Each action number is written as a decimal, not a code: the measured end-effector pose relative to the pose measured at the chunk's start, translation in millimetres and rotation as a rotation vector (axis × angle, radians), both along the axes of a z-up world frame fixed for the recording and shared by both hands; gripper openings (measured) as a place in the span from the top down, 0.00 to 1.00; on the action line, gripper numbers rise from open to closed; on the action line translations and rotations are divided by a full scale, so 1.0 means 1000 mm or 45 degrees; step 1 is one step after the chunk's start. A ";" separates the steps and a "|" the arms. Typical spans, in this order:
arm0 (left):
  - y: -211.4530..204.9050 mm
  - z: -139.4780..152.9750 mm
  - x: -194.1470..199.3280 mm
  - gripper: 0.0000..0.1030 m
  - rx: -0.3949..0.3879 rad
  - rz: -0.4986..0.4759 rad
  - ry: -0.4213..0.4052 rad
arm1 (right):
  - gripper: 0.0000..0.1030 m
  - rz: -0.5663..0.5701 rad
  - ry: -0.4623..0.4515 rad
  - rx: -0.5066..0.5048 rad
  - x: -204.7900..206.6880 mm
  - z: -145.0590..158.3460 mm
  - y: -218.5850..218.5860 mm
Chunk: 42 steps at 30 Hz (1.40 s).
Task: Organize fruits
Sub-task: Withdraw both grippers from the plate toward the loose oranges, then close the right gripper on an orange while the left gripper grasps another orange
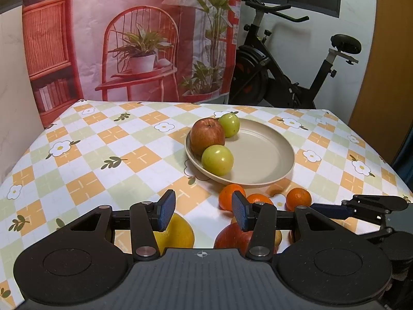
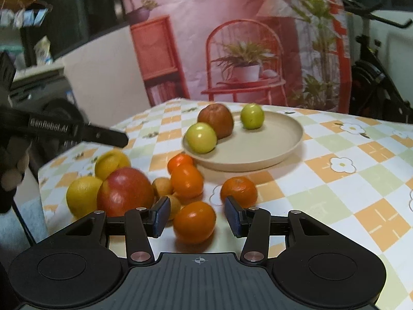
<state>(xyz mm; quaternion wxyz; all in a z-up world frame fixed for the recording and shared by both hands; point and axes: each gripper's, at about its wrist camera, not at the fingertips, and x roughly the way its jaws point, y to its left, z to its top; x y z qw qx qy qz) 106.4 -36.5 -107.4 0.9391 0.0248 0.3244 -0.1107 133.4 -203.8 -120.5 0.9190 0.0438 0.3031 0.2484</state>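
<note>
The plate (image 2: 271, 155) sits on the worktop (image 2: 361, 170) toward the far side, already holding a red apple (image 2: 216, 120) and two green apples, one at the near rim (image 2: 200, 137) and one at the back (image 2: 252, 116); the right half of the plate is bare.

The rest of the fruit lies loose on the cloth in front of the plate, between it and both tools; in the right view this cluster shows several oranges, a big red apple (image 2: 125, 191), two lemons (image 2: 82, 196) and a few small tan fruits (image 2: 162, 186) I cannot name.

The right tool (image 2: 197, 217) is released, its pads apart with nothing pressed between them; the nearest orange (image 2: 194, 222) lies in the gap, slightly left of centre, touching neither pad as far as I can tell; being round, it has no long axis to line up with. I judge this orange the likeliest next pick, and the right hand the nearer to it; the plate lies straight beyond, a short carry forward.

The left tool (image 1: 204, 213) is also released and empty; it hovers over the cluster's left side, with a lemon (image 1: 178, 232) and the red apple partly hidden under its linkage.

The right view is blurred, so contact is hard to judge; the left tool's body cuts off most of the near fruit in its own view.
</note>
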 end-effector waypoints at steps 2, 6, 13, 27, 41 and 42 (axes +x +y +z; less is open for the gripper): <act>0.001 -0.001 0.000 0.51 -0.002 0.002 0.003 | 0.58 0.021 0.001 -0.027 -0.001 -0.001 0.004; 0.002 -0.002 0.000 0.51 -0.005 0.005 0.008 | 0.58 0.033 0.010 -0.050 0.000 -0.001 0.006; 0.003 -0.003 -0.001 0.51 -0.008 0.008 0.012 | 0.58 0.049 0.027 -0.086 0.001 -0.003 0.009; 0.004 -0.005 0.000 0.51 -0.013 0.011 0.031 | 0.66 0.066 0.046 -0.106 0.004 -0.004 0.009; 0.004 -0.003 0.023 0.52 -0.069 -0.053 0.129 | 0.66 -0.070 0.016 0.138 0.006 0.000 -0.024; 0.001 -0.003 0.025 0.52 -0.061 -0.068 0.135 | 0.66 -0.076 0.012 0.145 0.006 0.000 -0.025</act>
